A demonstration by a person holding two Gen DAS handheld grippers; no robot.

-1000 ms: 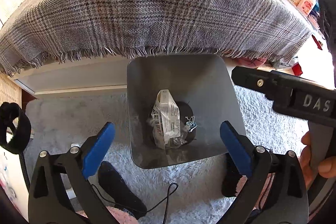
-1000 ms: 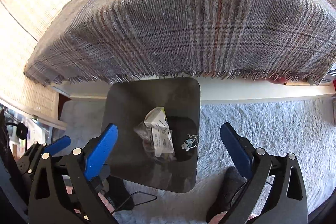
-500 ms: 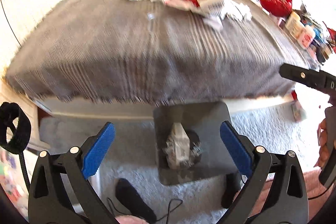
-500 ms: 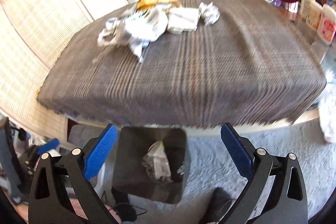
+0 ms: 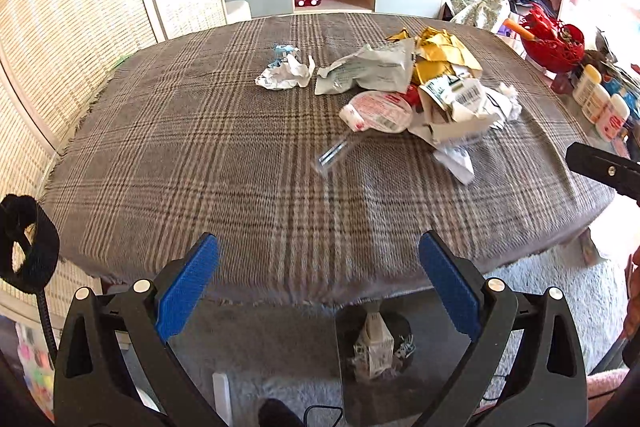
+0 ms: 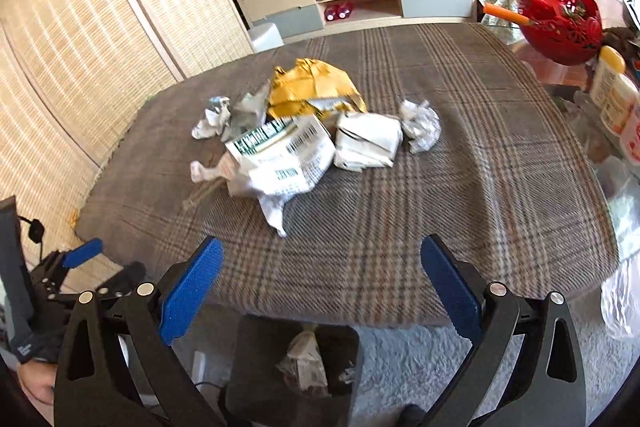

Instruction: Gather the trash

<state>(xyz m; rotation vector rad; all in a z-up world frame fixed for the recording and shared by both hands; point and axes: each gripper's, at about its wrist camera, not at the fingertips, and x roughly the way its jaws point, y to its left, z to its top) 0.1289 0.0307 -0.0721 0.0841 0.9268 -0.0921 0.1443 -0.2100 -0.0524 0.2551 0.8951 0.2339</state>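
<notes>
Both views tilt up from bin to bench since 1.0 s ago | left tool [image 5: 318, 281] and right tool [image 6: 322, 281] wide open, empty | we judge early stage: few scraps in bin [image 6: 256, 371] below bench edge | trash pile [image 6: 288, 143] remains on bench [image 6: 460, 227]

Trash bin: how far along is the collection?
Early. Done: the trash bin on the floor holds a crumpled wrapper and a few scraps. In hand: nothing; left gripper and right gripper both have open jaws. Left: the whole litter pile on the plaid tablecloth.
</notes>
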